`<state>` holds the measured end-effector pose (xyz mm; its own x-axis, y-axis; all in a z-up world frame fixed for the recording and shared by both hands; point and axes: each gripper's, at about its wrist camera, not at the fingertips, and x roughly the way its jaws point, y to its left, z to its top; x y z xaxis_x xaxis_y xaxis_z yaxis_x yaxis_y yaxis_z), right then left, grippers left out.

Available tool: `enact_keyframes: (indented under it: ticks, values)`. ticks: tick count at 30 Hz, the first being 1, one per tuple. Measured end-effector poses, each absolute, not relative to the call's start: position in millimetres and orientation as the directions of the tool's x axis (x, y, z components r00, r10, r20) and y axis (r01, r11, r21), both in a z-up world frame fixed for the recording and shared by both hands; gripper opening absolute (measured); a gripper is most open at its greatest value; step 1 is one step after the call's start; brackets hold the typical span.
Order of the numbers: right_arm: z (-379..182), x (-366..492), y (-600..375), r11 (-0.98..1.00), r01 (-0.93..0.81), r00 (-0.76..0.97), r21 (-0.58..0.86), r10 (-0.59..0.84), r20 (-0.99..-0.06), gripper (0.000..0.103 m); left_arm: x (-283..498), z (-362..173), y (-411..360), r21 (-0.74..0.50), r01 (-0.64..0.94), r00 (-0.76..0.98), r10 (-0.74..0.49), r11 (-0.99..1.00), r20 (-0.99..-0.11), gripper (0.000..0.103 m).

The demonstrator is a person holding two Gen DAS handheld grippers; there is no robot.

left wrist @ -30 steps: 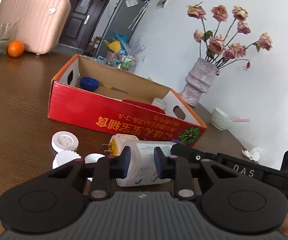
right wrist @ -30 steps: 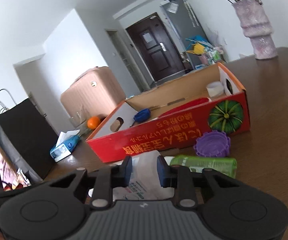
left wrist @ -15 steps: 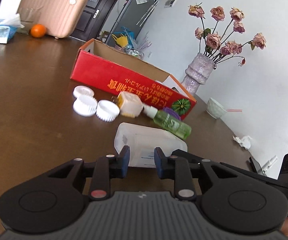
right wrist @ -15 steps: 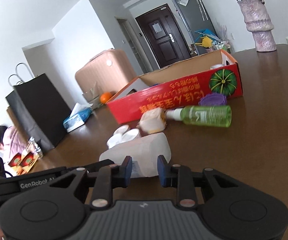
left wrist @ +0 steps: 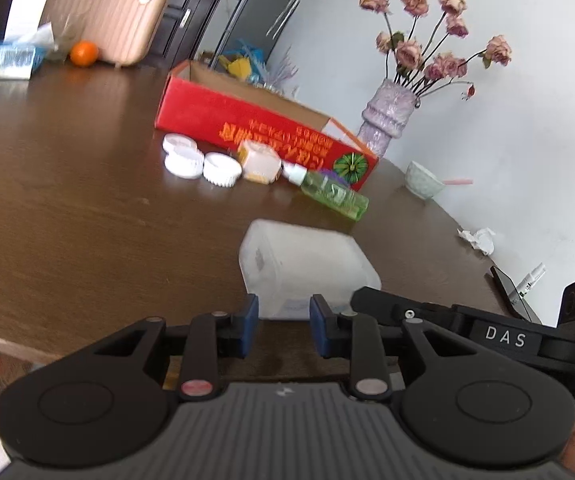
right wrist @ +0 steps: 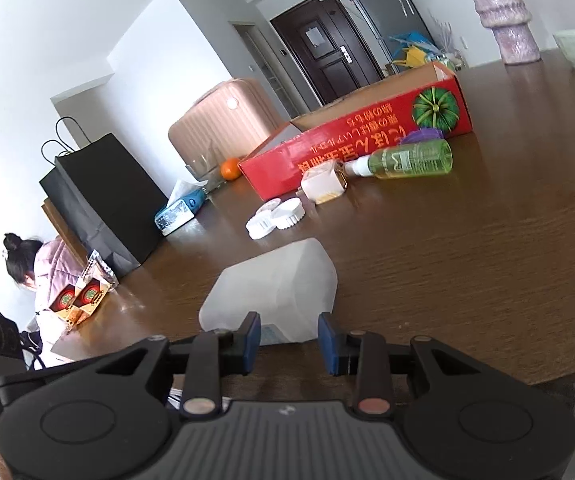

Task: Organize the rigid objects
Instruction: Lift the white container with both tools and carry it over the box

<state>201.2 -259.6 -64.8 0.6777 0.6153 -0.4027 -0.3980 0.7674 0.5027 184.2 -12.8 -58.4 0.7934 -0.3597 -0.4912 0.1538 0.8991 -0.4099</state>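
Observation:
A translucent white plastic jug (left wrist: 307,268) lies on its side on the brown table, also in the right wrist view (right wrist: 275,288). My left gripper (left wrist: 283,322) is open, its blue pads just short of the jug's near end. My right gripper (right wrist: 289,338) is open at the jug's other side. Farther off stands a red cardboard box (left wrist: 263,132) (right wrist: 359,148). In front of it lie white lids (left wrist: 203,162) (right wrist: 275,216), a small cream container (left wrist: 259,162) (right wrist: 323,184), a green bottle (left wrist: 333,196) (right wrist: 407,160) and a purple lid (right wrist: 423,136).
A vase of dried roses (left wrist: 387,116) and a pale bowl (left wrist: 423,180) stand behind the box. A pink case (left wrist: 103,12), an orange (left wrist: 83,53) and a tissue pack (left wrist: 11,58) sit at the far left. A black bag (right wrist: 103,200) stands at the table edge; a person (right wrist: 43,272) sits beyond.
Both grippers have drawn back from the box toward the table's near edge. The jug has come away from the other items and now lies alone in front of the fingers.

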Motion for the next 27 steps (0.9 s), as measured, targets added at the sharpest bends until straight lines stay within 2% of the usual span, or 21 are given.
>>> enact_keyframes:
  ticks: [1, 4, 6, 10, 14, 17, 18, 20, 21, 22, 23, 27]
  values:
    - [-62.9, 200.6, -259.6, 0.772, -0.4, 0.685, 0.494, 0.61, -0.398, 0.032, 185.4, -57.2, -10.3, -0.411, 0.152, 0.797, -0.358, 0.899, -0.487, 0.039]
    - [-62.3, 206.1, -262.6, 0.774, -0.387, 0.697, 0.502, 0.601, -0.39, 0.035, 194.4, -55.4, -4.5, -0.415, 0.136, 0.804, -0.345, 0.9, -0.485, 0.048]
    - [-64.3, 213.5, -265.4, 0.766, -0.37, 0.699, 0.525, 0.602, -0.386, 0.041, 202.9, -55.0, -3.7, -0.403, 0.15, 0.805, -0.348, 0.903, -0.479, 0.048]
    - [-66.7, 228.7, -265.6, 0.741, -0.353, 0.69, 0.571, 0.618, -0.376, 0.042, 220.9, -54.0, 2.0, -0.43, 0.148, 0.8, -0.363, 0.891, -0.478, 0.05]
    - [-59.0, 238.8, -263.5, 0.736, -0.368, 0.707, 0.568, 0.619, -0.343, 0.058, 233.2, -50.5, 10.4, -0.469, 0.145, 0.811, -0.376, 0.871, -0.449, 0.055]
    - [-55.2, 249.0, -256.6, 0.749, -0.375, 0.713, 0.545, 0.609, -0.346, 0.057, 246.2, -50.0, 7.7, -0.442, 0.112, 0.808, -0.34, 0.89, -0.481, 0.055]
    - [-56.2, 253.7, -252.4, 0.765, -0.367, 0.716, 0.53, 0.596, -0.364, 0.055, 250.1, -51.9, 5.7, -0.435, 0.105, 0.804, -0.333, 0.895, -0.493, 0.058]
    - [-60.0, 260.0, -247.3, 0.791, -0.342, 0.733, 0.506, 0.562, -0.382, 0.05, 253.1, -53.8, 6.8, -0.464, 0.122, 0.798, -0.364, 0.878, -0.48, 0.049]
    - [-61.8, 261.4, -247.2, 0.783, -0.349, 0.735, 0.515, 0.57, -0.368, 0.044, 252.6, -53.5, 7.7, -0.48, 0.147, 0.792, -0.394, 0.865, -0.467, 0.035]
    - [-62.9, 263.5, -247.1, 0.766, -0.361, 0.723, 0.532, 0.59, -0.359, 0.039, 251.9, -53.7, 7.5, -0.493, 0.176, 0.785, -0.423, 0.852, -0.452, 0.029]
    - [-63.5, 264.8, -246.6, 0.748, -0.373, 0.709, 0.549, 0.611, -0.351, 0.036, 250.2, -54.3, 5.5, -0.494, 0.178, 0.786, -0.425, 0.851, -0.448, 0.029]
    - [-60.7, 257.7, -240.0, 0.783, -0.38, 0.738, 0.493, 0.578, -0.349, 0.036, 238.3, -55.1, -6.2, -0.498, 0.176, 0.799, -0.418, 0.849, -0.432, 0.029]
